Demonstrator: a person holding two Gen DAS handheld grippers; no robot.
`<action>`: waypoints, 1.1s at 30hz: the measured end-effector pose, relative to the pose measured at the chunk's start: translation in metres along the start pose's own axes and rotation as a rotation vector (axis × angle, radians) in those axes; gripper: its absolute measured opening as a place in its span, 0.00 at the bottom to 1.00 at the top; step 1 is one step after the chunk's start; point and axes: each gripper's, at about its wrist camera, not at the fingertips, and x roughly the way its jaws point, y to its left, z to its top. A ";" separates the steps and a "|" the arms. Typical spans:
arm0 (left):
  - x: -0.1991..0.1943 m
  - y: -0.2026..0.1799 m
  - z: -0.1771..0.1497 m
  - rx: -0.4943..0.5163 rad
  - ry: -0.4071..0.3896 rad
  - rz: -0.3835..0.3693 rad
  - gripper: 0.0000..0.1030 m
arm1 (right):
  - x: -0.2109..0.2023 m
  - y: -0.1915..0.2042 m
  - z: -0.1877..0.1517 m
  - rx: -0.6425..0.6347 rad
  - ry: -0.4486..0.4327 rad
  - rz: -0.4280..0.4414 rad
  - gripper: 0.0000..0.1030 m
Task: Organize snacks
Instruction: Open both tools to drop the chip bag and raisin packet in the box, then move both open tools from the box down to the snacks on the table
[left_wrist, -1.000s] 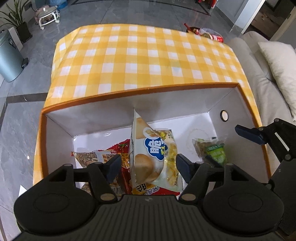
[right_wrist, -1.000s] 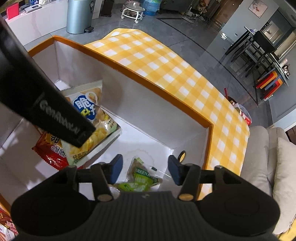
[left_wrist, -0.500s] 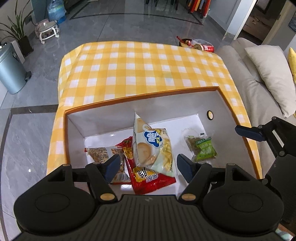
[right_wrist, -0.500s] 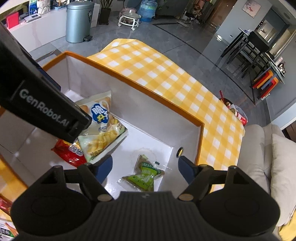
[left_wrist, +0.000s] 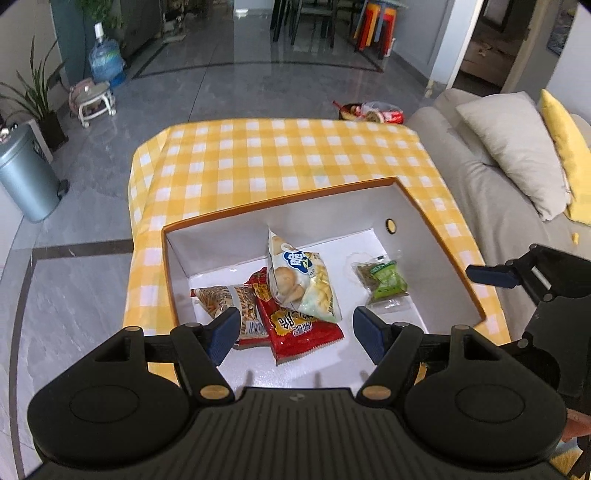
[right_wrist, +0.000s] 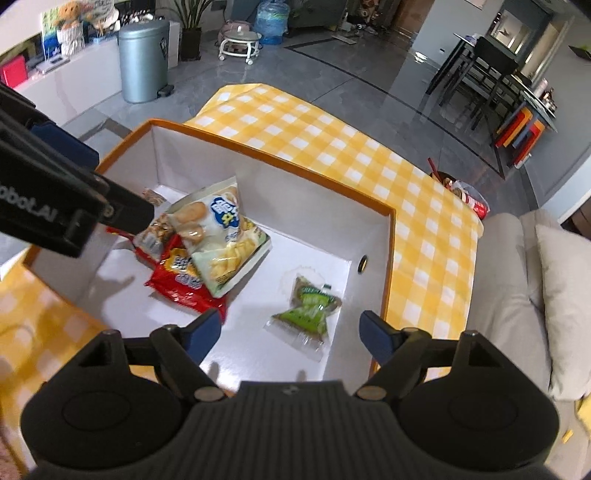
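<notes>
Snack packets were seen lying in the white box (left_wrist: 424, 218) on the checked desk (left_wrist: 280, 158). Nearest, the left hand-held gripper (left_wrist: 291, 328) was held wide and empty; the right hand-held gripper (right_wrist: 290, 330), just opened wider, held nothing. Farther in lay the red packet (left_wrist: 299, 325), chip bag (left_wrist: 303, 280) and green packet (right_wrist: 308, 306).

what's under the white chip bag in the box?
The white chip bag lies on a red snack packet, which overlaps a striped brown packet to its left. Their covered parts and the box floor beneath the pile are hidden.
</notes>
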 end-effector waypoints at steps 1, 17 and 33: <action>-0.005 -0.001 -0.004 0.006 -0.012 -0.005 0.80 | -0.004 0.001 -0.003 0.012 -0.002 0.007 0.77; -0.047 -0.022 -0.079 0.072 -0.126 -0.035 0.79 | -0.060 0.038 -0.084 0.219 -0.068 0.057 0.79; -0.038 -0.011 -0.144 0.025 -0.017 -0.087 0.74 | -0.061 0.019 -0.166 0.434 -0.051 0.099 0.77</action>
